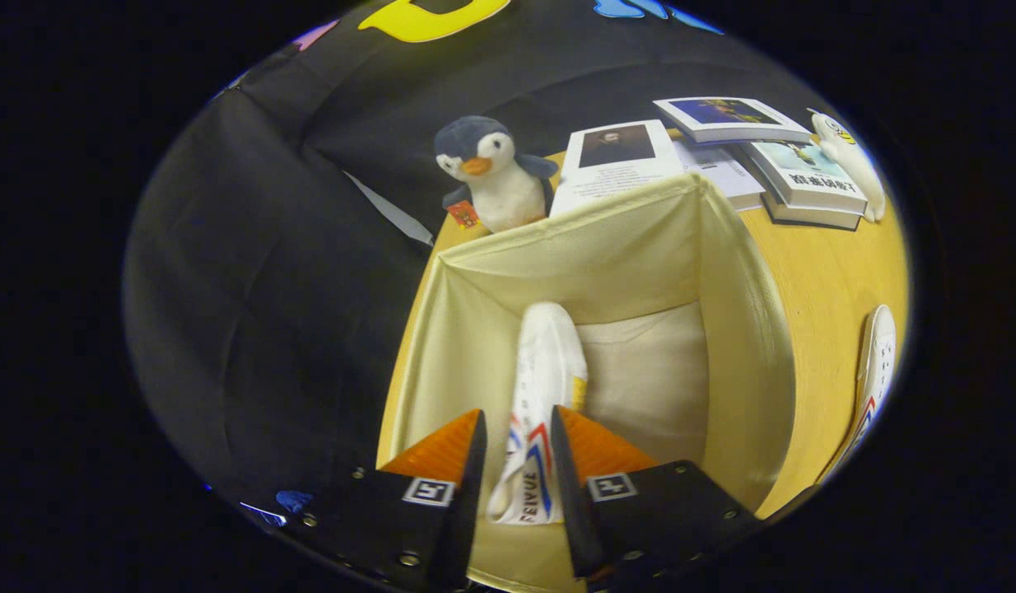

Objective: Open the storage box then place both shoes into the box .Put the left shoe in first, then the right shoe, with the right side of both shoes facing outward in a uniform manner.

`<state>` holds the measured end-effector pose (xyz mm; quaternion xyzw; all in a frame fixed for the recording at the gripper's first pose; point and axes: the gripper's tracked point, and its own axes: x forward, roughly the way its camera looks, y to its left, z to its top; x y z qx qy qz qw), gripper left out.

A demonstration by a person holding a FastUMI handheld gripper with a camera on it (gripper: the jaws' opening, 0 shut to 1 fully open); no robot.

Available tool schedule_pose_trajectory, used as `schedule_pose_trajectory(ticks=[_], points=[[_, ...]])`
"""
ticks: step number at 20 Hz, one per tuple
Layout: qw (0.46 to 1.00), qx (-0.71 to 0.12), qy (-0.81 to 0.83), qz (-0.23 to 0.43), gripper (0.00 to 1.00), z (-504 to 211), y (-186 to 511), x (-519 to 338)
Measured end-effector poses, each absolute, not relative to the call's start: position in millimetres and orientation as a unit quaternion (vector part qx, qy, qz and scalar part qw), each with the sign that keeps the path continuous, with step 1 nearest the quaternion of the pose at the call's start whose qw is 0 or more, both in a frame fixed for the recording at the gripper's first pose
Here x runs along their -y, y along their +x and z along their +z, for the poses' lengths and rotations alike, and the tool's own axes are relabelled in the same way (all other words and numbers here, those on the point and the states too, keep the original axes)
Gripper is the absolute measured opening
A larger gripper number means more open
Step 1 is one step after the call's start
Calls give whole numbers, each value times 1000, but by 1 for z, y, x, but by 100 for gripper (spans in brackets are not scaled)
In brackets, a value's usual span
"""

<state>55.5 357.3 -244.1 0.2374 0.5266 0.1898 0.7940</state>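
Left of the storage box [475,329] sits a toy penguin [496,177], and inside the box your tool [516,436] is clamped on the first shoe [545,371], toe ahead along the fingers, while the second shoe [874,371] waits on the tabletop [813,272] right of the box.

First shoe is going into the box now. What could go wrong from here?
The hand-held gripper holds the white canvas shoe by a narrow strip, so it may tip when released and face the wrong way. The soft cream fabric storage box could sag inward. The second white shoe lies near the wooden table edge.
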Motion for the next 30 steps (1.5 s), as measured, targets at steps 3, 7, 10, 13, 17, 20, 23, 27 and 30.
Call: schedule_pose_trajectory(ticks=[3,7,10,13,17,20,23,27,30], points=[[816,-490,225,211,93,-212,69,-352],[838,-451,186,244,96,-179,68,-335],[853,-426,160,255,96,-163,66,-312],[870,-402,142,248,96,-152,65,-282],[892,-382,102,221,96,-149,64,-226],[898,-383,94,196,96,-155,60,-186],[902,-387,91,167,96,-163,57,-147],[900,-405,91,130,96,-185,49,-99],[897,-419,96,100,97,-207,44,-65]])
